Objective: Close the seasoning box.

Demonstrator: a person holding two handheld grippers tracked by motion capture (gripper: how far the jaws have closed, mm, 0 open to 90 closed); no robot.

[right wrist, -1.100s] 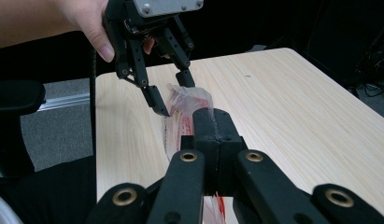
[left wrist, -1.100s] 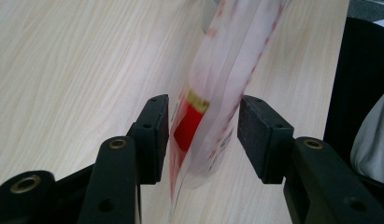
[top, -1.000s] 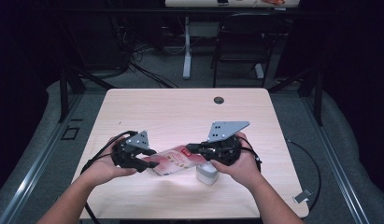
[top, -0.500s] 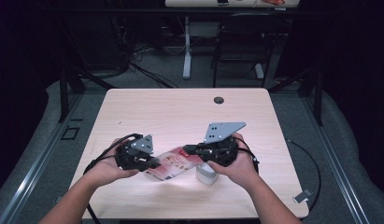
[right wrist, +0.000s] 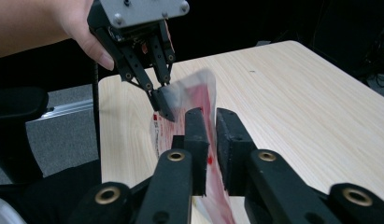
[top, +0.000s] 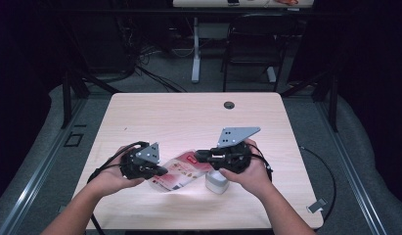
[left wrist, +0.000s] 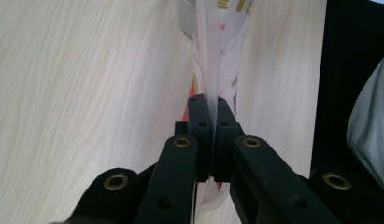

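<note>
A clear plastic bag (top: 181, 169) with red printing hangs just above the near half of the worktop (top: 189, 117), stretched between two hand-held grippers. The left hand-held gripper (top: 159, 171), at nine o'clock of the bag, is clenched on the bag's edge; its jaws have just been closing, and in the left gripper view (left wrist: 209, 116) the film is pinched flat between them. The right hand-held gripper (top: 201, 156), at three o'clock, has jaws that have just been opening; in the right gripper view (right wrist: 212, 126) the film runs through a small gap between them, seemingly released. A small white box (top: 216, 183) sits on the worktop at five o'clock of the bag. To do this step well, the left grip should probably stay firm while the right re-takes the other layer, then pull apart gently so the mouth opens without tearing.
</note>
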